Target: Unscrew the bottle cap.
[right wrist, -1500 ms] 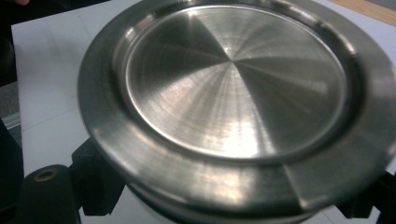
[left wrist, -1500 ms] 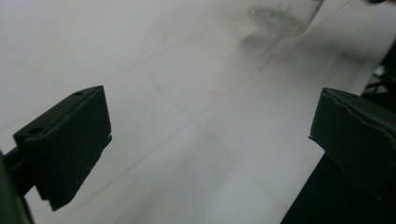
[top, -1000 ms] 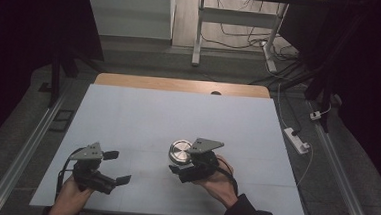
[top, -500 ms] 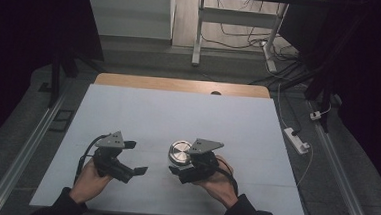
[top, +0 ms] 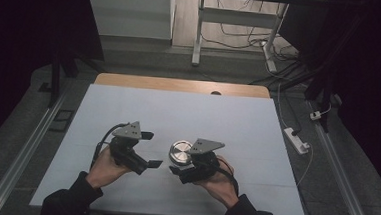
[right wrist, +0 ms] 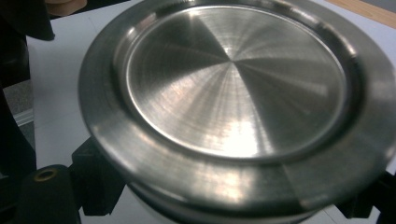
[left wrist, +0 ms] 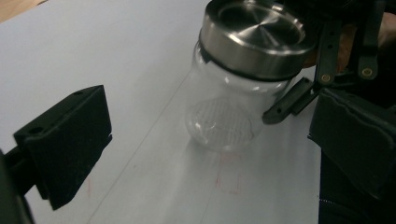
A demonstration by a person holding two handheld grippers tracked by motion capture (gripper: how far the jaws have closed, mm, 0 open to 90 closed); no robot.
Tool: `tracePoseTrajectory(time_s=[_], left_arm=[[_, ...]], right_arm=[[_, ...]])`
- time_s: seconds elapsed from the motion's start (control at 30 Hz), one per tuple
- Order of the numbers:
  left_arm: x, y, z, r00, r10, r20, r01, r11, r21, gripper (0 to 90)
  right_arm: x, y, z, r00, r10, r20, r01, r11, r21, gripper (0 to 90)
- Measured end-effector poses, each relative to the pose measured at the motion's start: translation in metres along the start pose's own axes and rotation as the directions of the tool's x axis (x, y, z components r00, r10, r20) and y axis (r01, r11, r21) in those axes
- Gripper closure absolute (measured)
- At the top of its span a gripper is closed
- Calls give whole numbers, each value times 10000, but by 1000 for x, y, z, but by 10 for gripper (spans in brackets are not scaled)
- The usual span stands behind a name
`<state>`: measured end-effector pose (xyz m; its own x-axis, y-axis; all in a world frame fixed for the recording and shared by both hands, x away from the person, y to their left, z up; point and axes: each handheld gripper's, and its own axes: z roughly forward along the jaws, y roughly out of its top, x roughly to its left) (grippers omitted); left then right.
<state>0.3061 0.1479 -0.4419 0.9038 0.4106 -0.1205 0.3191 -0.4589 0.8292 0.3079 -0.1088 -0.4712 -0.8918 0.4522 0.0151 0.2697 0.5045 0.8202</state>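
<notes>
Trouble looms: right claw [top: 176, 167] clamped on the clear glass jar [left wrist: 224, 112] below its steel lid [top: 180, 151], mid-tabletop [top: 228, 120]. Left claw [top: 152, 149], jaws apart, sits beside it; a careless nudge could tip the slick glass.

High view: fixed above the person's side, facing forward and down over the whole desk [top: 188, 112], far off. Left gripper view: low, just beside the jar [left wrist: 233, 93], looking obliquely across the desk surface at it. Right gripper view: very close above the jar's steel lid [right wrist: 233, 93], angled down. All three views share the jar.
</notes>
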Motion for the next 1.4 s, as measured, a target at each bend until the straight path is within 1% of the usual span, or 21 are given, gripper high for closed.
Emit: tracePoseTrajectory(time_s=[0.17,0.27,0.4,0.5,0.53,0.63,0.7,0.8,0.87,0.9,0.93,0.97,1.0,1.03,1.07,1.13,1.2,1.27,1.3,1.33,1.4], left_arm=[[3,9,13,9974,455,566,-458,9989,57,0],[3,12,19,9927,836,870,-852,9963,149,0],[1,12,23,9818,1222,1456,-1252,9921,114,5],[0,11,22,9705,1483,1901,-1503,9886,-39,17],[-1,11,22,9669,1499,2067,-1503,9885,-138,24],[-2,10,21,9469,1845,2634,-1808,9828,-384,62],[-3,9,21,9315,2042,3009,-1991,9788,-478,90],[-9,10,23,9153,2363,3263,-2383,9706,-344,115],[-13,11,26,9025,2631,3410,-2727,9619,-204,145],[-16,11,28,8960,2816,3435,-2958,9552,-113,160],[-19,12,29,8965,2973,3285,-3129,9498,-56,166],[-21,12,30,8964,3070,3197,-3209,9471,-97,179],[-21,12,30,8970,3083,3167,-3214,9469,-113,181],[-21,13,29,9005,3064,3085,-3187,9478,-112,183],[-21,13,29,9078,2984,2947,-3078,9513,-150,185],[-21,14,29,9263,2684,2644,-2735,9617,-182,188],[-23,16,30,9475,2326,2193,-2345,9719,-177,189],[-26,19,33,9723,1829,1458,-1835,9830,-99,189],[-28,20,35,9814,1621,1029,-1630,9866,3,189],[-31,22,36,9885,1396,586,-1403,9901,82,189],[-37,25,40,9938,1102,-175,-1099,9938,159,188]], right_arm=[[-1,0,-1,10000,-28,-87,28,10000,-1,149],[0,0,-2,9994,-109,-326,110,9999,8,149],[1,0,-1,9944,-283,-1018,284,9996,-11,149],[4,0,0,9849,-532,-1648,543,9985,24,149],[6,0,1,9812,-686,-1806,700,9975,15,149],[10,0,3,9671,-1011,-2335,1051,9945,46,149],[13,0,3,9580,-1168,-2618,1233,9923,86,149],[16,1,3,9446,-1422,-2958,1535,9880,154,149],[18,1,3,9383,-1565,-3084,1699,9853,167,149],[18,1,3,9346,-1651,-3149,1782,9839,131,149],[19,1,3,9322,-1715,-3186,1852,9826,128,149],[20,2,2,9313,-1747,-3197,1884,9820,121,149],[20,2,2,9305,-1807,-3188,1946,9808,120,149],[20,2,2,9301,-1851,-3172,1984,9801,99,149],[19,2,1,9323,-1827,-3122,1945,9809,68,149],[18,3,0,9424,-1670,-2898,1762,9843,59,149],[15,4,-1,9535,-1513,-2607,1580,9874,48,149],[13,4,-1,9698,-1219,-2113,1265,9919,81,149],[12,4,-1,9777,-1011,-1841,1046,9945,95,149],[10,4,-1,9841,-853,-1556,881,9960,116,149],[9,4,-1,9928,-656,-1000,672,9977,120,149]])
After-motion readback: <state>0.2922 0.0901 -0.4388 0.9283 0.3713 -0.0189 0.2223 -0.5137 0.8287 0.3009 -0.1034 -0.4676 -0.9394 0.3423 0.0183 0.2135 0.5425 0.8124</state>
